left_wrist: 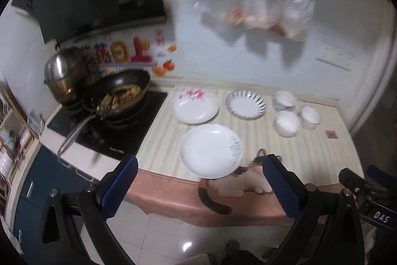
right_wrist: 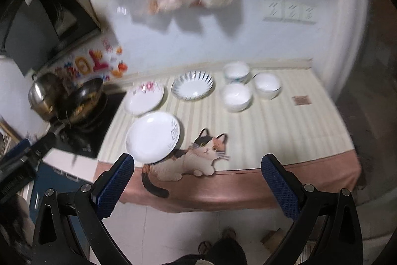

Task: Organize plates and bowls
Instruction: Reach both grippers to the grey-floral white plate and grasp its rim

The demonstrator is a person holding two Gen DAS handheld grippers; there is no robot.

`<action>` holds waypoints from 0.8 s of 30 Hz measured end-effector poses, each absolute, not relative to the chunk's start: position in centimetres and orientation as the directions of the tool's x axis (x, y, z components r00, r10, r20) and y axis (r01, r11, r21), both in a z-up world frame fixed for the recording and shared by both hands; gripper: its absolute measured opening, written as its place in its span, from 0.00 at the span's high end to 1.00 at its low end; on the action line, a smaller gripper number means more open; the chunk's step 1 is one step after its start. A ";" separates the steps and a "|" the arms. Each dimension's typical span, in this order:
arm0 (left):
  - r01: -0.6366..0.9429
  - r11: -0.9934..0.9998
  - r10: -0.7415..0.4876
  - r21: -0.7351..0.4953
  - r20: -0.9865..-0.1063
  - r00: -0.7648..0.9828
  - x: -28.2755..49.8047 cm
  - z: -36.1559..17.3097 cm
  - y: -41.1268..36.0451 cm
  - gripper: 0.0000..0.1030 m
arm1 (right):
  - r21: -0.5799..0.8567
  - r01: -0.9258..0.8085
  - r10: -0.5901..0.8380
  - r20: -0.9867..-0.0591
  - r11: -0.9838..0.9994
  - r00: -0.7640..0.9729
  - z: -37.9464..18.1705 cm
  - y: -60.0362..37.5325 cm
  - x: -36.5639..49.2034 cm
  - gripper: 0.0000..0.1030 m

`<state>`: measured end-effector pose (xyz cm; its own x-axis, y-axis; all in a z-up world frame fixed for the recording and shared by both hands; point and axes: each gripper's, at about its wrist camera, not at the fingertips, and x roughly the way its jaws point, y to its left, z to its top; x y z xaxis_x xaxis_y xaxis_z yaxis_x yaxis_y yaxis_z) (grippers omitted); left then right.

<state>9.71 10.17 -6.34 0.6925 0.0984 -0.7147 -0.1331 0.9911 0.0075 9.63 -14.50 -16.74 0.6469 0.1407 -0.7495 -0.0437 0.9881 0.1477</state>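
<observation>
Both spread and empty, left hand-held gripper and right hand-held gripper hover off the desk's front edge, likely reaching first for the near plate.

"DAS" in white letters on the black device at the lower right of the left wrist view. Small white brand print on the front edge of the black cooktop, lower left of centre, too blurred to read. Colourful wall sticker behind the stove shows large characters, blurred, not readable. Right wrist view: nothing legible.
</observation>
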 end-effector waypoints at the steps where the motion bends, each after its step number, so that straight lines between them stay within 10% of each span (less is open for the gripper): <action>1: -0.155 0.988 0.121 0.020 -0.722 0.681 11.1 -7.5 10.9 0.00 | 0.153 -0.055 0.154 -0.768 0.987 0.622 -18.2 -14.2 11.5 0.00; 19: -0.191 0.981 0.083 0.037 -0.966 0.243 31.2 -31.4 18.0 0.06 | 0.382 -0.128 0.399 -0.905 0.915 0.147 -46.4 -7.1 39.8 0.19; 24: -0.196 0.981 0.034 -0.003 -0.982 0.186 33.4 -34.5 19.1 0.32 | 0.421 -0.137 0.437 -0.893 0.897 0.111 -49.1 -5.3 42.1 0.40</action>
<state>33.43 19.12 -34.48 0.1859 0.0343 -0.9820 -0.1962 0.9806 -0.0029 42.08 -5.25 -49.08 0.1113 0.4367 -0.8927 -0.1365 0.8965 0.4215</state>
